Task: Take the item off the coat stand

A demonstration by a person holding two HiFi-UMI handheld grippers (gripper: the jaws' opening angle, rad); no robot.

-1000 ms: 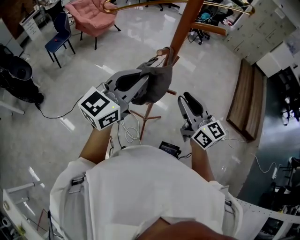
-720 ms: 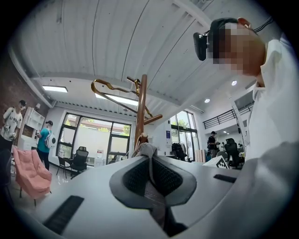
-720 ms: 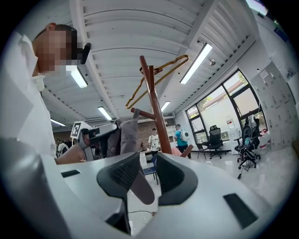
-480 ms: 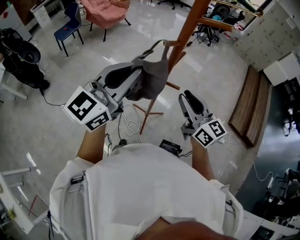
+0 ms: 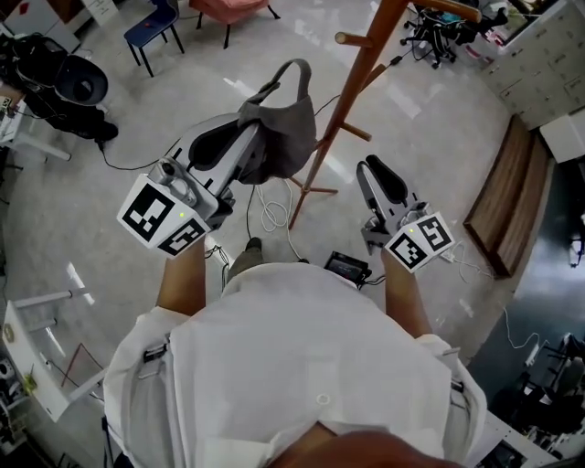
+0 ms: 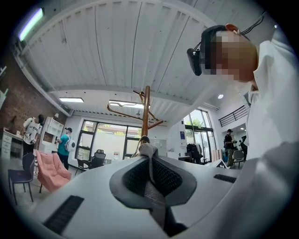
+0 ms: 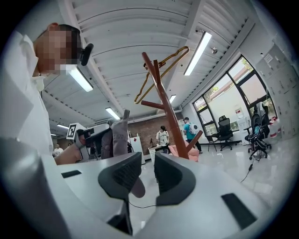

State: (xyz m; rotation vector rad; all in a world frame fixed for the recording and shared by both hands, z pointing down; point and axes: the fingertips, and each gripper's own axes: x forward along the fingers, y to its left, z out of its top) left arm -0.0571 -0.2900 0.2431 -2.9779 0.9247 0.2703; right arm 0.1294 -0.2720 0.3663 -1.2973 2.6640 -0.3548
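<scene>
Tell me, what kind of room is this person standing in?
Most likely an open-plan office or lab workspace: office chairs stand by tall windows, a pink armchair sits nearby, and loose cables trail across the glossy floor.

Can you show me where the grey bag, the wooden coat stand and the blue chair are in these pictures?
grey bag [image 5: 285, 137]: head view, on its cloth body.
coat stand [image 5: 353, 91]: head view, on the wooden pole.
blue chair [image 5: 151, 26]: head view, on its seat.
</scene>
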